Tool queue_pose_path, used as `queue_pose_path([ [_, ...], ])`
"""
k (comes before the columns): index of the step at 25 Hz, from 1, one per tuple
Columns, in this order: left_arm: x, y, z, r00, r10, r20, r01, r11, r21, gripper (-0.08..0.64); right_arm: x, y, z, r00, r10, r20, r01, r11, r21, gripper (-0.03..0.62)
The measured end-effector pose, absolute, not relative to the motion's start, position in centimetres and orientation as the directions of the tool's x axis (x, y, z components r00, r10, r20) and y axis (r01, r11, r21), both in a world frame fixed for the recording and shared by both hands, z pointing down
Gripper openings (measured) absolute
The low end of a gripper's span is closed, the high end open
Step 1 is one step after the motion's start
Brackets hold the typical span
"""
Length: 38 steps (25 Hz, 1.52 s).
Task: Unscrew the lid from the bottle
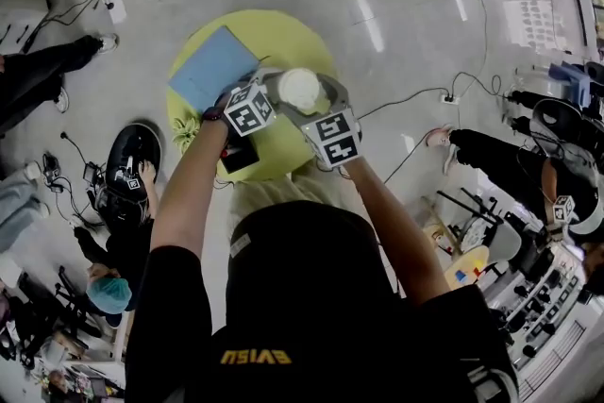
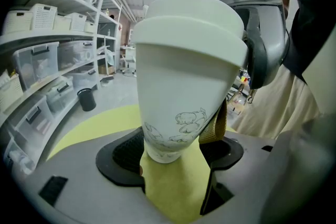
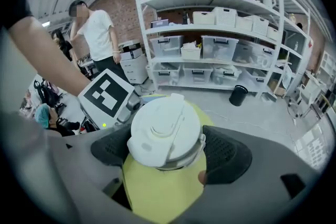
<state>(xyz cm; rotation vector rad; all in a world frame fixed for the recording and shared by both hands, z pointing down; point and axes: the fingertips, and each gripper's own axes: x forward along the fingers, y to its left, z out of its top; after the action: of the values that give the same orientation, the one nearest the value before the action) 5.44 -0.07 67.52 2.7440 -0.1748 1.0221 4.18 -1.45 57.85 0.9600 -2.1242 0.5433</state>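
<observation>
Bottle (image 2: 184,86): white, with a line drawing low on its body. It is over the near part of the round table, between the operator's two grippers. Whether its base rests on the tabletop cannot be told.

Floor (image 1: 406,5): pale, glossy, crossed by cables.

Shelves (image 3: 220,34): white racks against a brick wall, loaded with bins and boxes. A black bin (image 3: 239,95) stands on the floor in front of them. A person in a white shirt (image 3: 97,34) stands left of the racks.

Table (image 1: 283,38): round, with a yellow-green top. A blue sheet (image 1: 212,66) lies flat on its far-left part. A black object (image 1: 241,156) lies at the near edge, partly under the operator's left arm.

Left gripper (image 2: 176,157): jaws set wide and closed on the lower body of the bottle. One pad bears on the bottle wall. On the other side a tan strap (image 2: 216,126) hangs between the bottle and the pad.

Right gripper (image 3: 169,155): approaches the bottle from above. The jaws stand wide, one pad on either side of the lid (image 3: 165,131), just beside its rim and not clamped on it.

Lid: white, domed, with a flip cap on top. It is seated on the bottle, wider than the body below it, with a grey band under its edge.
</observation>
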Motion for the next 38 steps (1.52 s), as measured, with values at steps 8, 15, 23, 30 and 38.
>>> queue_pose_path([
  [8, 5.5, -0.1, 67.6, 0.754, -0.033, 0.657, -0.176, -0.972, 0.153, 0.342, 4.1, -1.3, 57.9, -0.497, -0.363, 0.788, -0.652, 0.756, -0.063, 0.417],
  [15, 5.6, -0.1, 67.7, 0.748, -0.039, 0.662, -0.182, -0.972, 0.148, 0.341, 4.0, -1.1, 57.9, -0.532, -0.247, 0.810, -0.456, 0.890, -0.028, 0.417],
  [23, 5.4, -0.3, 67.7, 0.747, -0.040, 0.664, -0.188, -0.970, 0.153, 0.339, 3.8, -1.0, 58.0, -0.532, -0.112, 0.839, -0.255, 0.967, -0.033, 0.417],
  [30, 5.2, -0.5, 68.1, 0.741, -0.045, 0.671, -0.193, -0.970, 0.148, 0.337, 3.5, -1.0, 58.4, -0.520, -0.063, 0.852, -0.185, 0.982, -0.040, 0.417],
  [38, 5.2, 0.1, 67.9, 0.684, -0.022, 0.729, -0.165, -0.978, 0.125, 0.344, 3.5, -0.5, 58.6, -0.499, -0.067, 0.864, -0.212, 0.976, -0.047, 0.430],
])
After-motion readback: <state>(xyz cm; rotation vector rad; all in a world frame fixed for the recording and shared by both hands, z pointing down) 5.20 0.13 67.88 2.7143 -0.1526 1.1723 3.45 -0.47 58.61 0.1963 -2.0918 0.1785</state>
